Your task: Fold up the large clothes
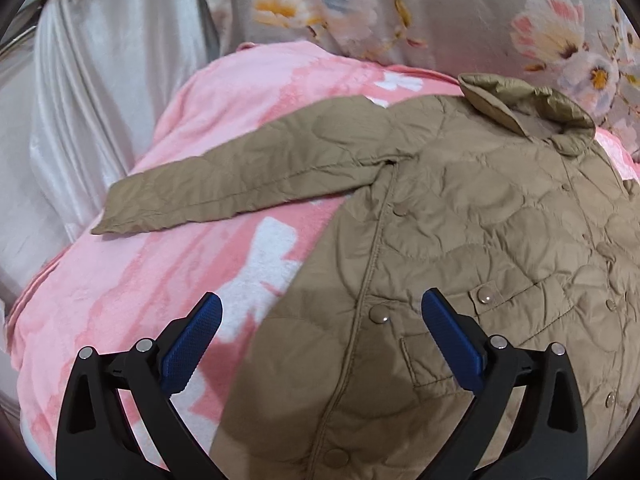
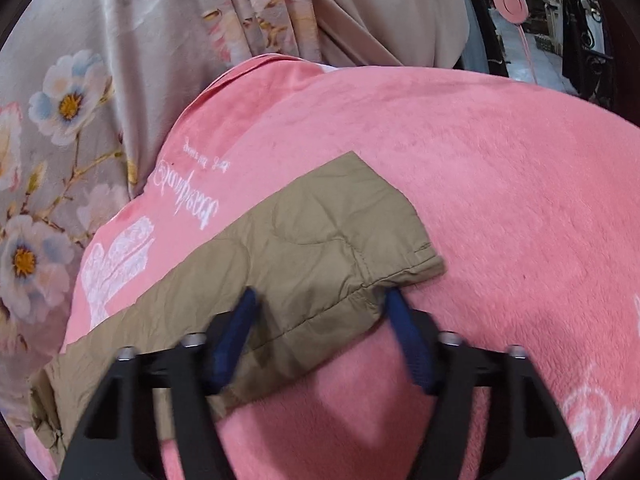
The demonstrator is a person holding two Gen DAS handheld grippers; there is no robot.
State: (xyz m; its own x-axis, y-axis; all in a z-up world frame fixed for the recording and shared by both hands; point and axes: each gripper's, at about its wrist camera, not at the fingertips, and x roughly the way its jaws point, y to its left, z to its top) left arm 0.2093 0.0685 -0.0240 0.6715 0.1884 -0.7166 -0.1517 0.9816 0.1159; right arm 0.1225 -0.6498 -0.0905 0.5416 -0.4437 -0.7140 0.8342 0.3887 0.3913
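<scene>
— So where is the jacket lying?

— Spread on the pink blanket, body ahead of my left tongs, which stand wide and empty.

— And the right tongs?

— They pinch the sleeve near its cuff, pads on both edges.

— How will it handle?

— Light, puffy and slippery, I judge. I take seams or cuffs, not smooth quilting.

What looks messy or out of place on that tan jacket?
Nothing looks damaged. The tan jacket lies flat on the pink blanket, sleeve stretched out sideways, collar rumpled and standing up. The right gripper straddles the other sleeve's cuff, bunching it.
</scene>
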